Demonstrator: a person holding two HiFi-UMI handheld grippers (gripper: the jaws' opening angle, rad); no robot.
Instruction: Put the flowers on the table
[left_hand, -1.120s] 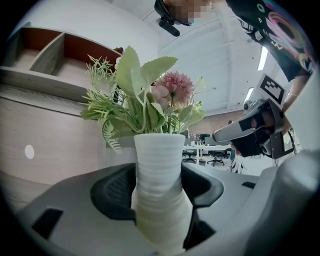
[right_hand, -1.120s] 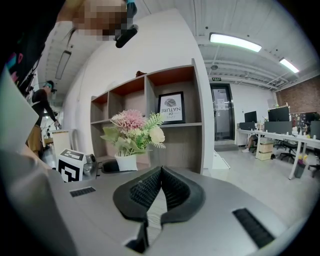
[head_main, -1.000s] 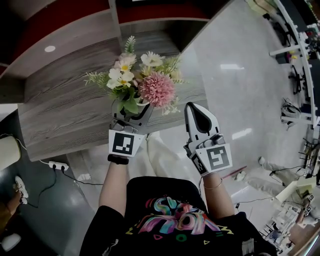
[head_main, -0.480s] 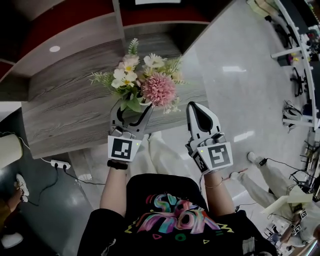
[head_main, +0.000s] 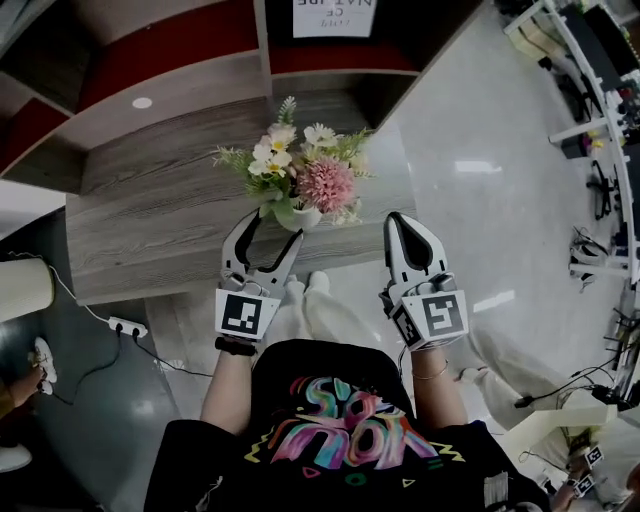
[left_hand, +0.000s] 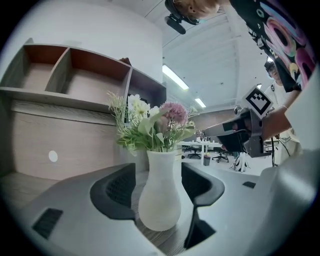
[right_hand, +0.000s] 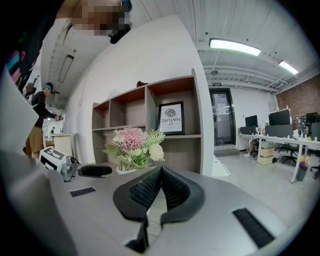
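A white vase (head_main: 303, 216) with pink and cream flowers (head_main: 305, 172) stands upright on the grey wood table (head_main: 150, 230), near its front edge. My left gripper (head_main: 270, 228) is open just in front of it. In the left gripper view the vase (left_hand: 160, 192) sits between the two dark pads (left_hand: 116, 194) with a gap on each side, and the flowers (left_hand: 156, 125) rise above it. My right gripper (head_main: 402, 222) hangs to the right of the vase, beyond the table's front edge. It is shut (right_hand: 159, 176) and holds nothing. The flowers (right_hand: 132, 145) show to its left.
Open wooden shelves (left_hand: 75, 75) stand against the wall behind the table, with a framed sign (right_hand: 171, 119) on one. A power strip (head_main: 118, 327) lies on the floor at the left. Office desks and chairs (right_hand: 280, 142) stand far off to the right.
My left gripper has opened and drawn back toward me, letting go of the vase, which now stands on the table. The right gripper has stayed shut beside it.
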